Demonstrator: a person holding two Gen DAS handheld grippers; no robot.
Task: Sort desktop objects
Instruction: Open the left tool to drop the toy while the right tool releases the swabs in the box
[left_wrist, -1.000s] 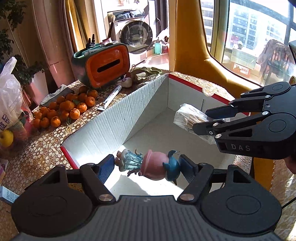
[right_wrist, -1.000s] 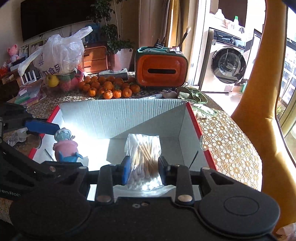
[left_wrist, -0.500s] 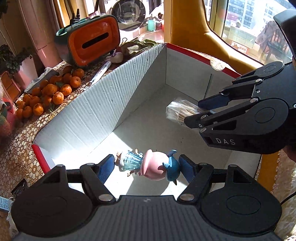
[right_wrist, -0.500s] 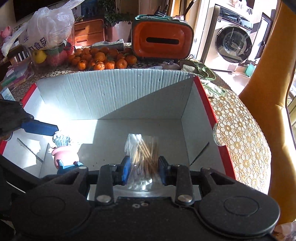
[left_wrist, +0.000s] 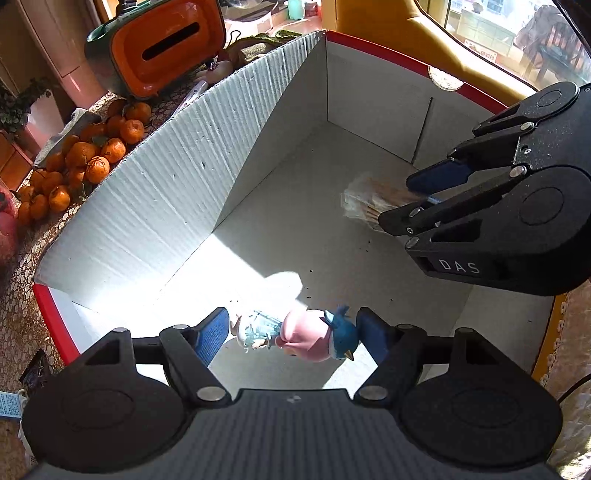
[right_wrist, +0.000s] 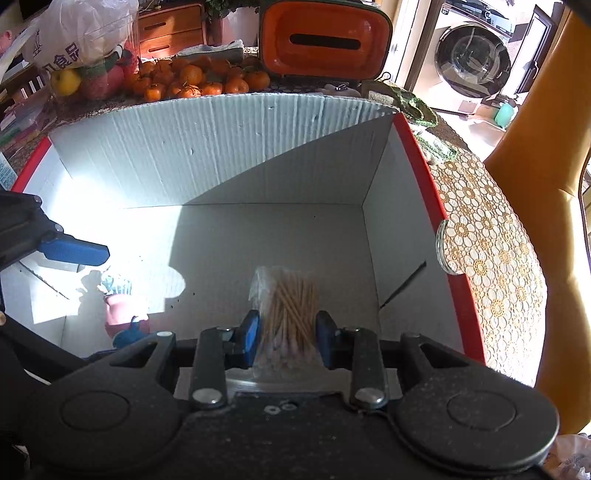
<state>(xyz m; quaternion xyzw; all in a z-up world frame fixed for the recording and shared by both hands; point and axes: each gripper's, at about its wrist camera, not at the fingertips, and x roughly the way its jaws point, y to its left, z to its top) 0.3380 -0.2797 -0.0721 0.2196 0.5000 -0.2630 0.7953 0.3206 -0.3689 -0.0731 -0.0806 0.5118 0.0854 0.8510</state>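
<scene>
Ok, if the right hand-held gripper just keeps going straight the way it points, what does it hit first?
Probably the box floor, just ahead of the cotton swab bag that the right hand-held gripper holds. The corrugated far wall comes later. Depth is unclear.

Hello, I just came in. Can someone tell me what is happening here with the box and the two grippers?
A person is sorting things from the table into a cardboard box. The left gripper holds a small pink toy figure low inside the box, near its floor. The right gripper holds a clear bag of cotton swabs, also inside the box. Neither thing is released yet. Oranges and an orange case sit on the table behind.
</scene>
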